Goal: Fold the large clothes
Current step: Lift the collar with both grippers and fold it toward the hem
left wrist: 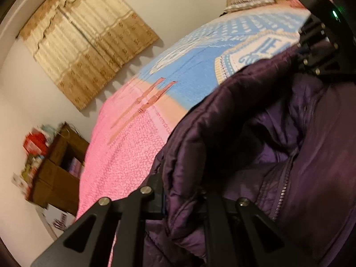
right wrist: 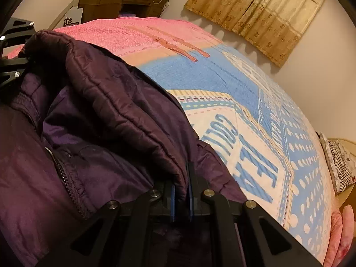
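A dark purple quilted jacket with a zip hangs between my two grippers above the bed. My left gripper is shut on a thick fold of its edge. My right gripper is shut on another fold of the same edge, which sits between its blue pads. The jacket fills the left half of the right wrist view. Each gripper shows in the other's view: the right one at the upper right, the left one at the upper left, both buried in the fabric.
A bedspread, pink at one end, blue and white with lettering at the other, covers the bed below. Beige curtains hang on the wall. A cluttered brown wooden desk stands past the pink end. A pillow lies at the other end.
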`<state>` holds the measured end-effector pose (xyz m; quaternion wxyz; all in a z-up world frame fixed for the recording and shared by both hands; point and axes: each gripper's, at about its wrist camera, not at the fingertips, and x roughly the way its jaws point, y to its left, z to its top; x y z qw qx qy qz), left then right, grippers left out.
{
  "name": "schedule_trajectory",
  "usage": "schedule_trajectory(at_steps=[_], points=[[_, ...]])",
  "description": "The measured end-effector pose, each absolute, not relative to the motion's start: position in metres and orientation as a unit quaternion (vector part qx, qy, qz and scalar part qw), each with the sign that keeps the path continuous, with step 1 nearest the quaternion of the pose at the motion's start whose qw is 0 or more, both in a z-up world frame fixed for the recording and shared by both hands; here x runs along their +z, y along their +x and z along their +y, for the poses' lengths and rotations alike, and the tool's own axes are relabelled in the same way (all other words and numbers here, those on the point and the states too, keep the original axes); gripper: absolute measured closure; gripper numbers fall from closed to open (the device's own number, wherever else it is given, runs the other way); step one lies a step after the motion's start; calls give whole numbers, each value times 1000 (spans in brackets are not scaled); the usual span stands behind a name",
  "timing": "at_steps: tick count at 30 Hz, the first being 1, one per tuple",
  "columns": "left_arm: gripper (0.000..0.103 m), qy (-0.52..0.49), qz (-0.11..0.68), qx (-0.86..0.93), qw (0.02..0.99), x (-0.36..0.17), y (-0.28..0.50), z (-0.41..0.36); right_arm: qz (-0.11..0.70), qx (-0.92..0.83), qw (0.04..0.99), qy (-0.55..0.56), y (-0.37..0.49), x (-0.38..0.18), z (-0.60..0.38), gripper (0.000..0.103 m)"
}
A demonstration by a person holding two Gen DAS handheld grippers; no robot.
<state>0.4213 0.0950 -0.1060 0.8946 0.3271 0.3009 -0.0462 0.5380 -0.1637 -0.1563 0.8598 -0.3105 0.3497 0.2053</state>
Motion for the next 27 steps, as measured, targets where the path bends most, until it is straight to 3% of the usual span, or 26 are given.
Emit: schedule_trajectory(at_steps=[5,8,9,12,18,22,27], points=[[85,331,283,-38,899,-95,407,97,343,205,865,-302,537,-159,-166,95],[80,282,277,-70,916,-68,391,108,338,202,866,-307,533,-160,-164,95],[74,263,272,-78,922,-58,386,113,336,201,866,-310,533,-160,-164,95],[35,208,252,-74,942,-28,383,127,335,202,866,-312,533,-161,-163,95],[34,82,247,-46,964,9,437,140,333,201,866,-315,530,-163,-162,95],[37,133,324,-25,936,-28,480,120,332,201,866,-314,529,-163,-161,95],[40,197,380,-56,902,-81,467,96,346,214,869,-280,531,-157,-168,94]])
